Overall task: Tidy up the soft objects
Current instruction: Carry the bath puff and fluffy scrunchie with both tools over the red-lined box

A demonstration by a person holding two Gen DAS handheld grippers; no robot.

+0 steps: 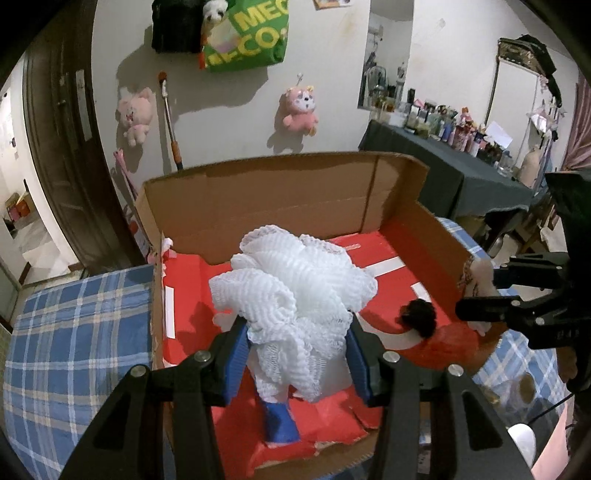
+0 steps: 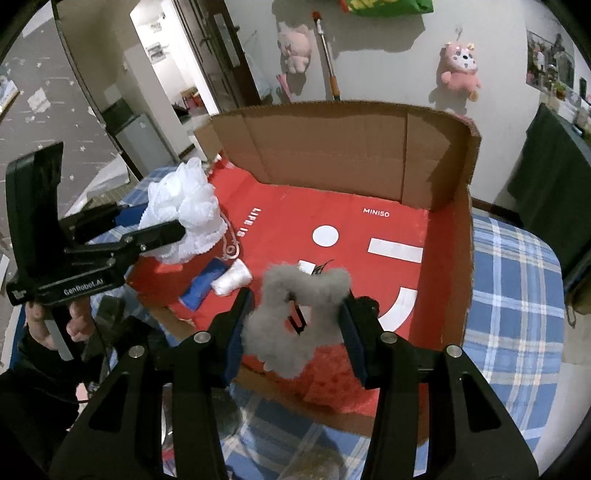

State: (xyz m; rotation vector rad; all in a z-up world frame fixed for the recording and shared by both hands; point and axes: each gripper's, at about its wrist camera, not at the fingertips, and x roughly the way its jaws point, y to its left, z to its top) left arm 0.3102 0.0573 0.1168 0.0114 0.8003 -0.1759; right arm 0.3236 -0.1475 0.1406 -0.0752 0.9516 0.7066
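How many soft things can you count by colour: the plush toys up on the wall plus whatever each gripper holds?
Pink plush toys: 2, one by the door, one further right
Black-and-white panda plush: 1
White mesh pouf, in left gripper: 1
Grey fluffy piece, in right gripper: 1
Total: 5

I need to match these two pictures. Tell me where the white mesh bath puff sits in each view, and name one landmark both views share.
Left wrist view: the white mesh bath puff fills the centre, clamped between the left claw and its blue pads.
Right wrist view: the puff is at middle left, over the box's left edge, held by the same claw seen from the side.
Shared landmark: the cardboard box with the red floor.
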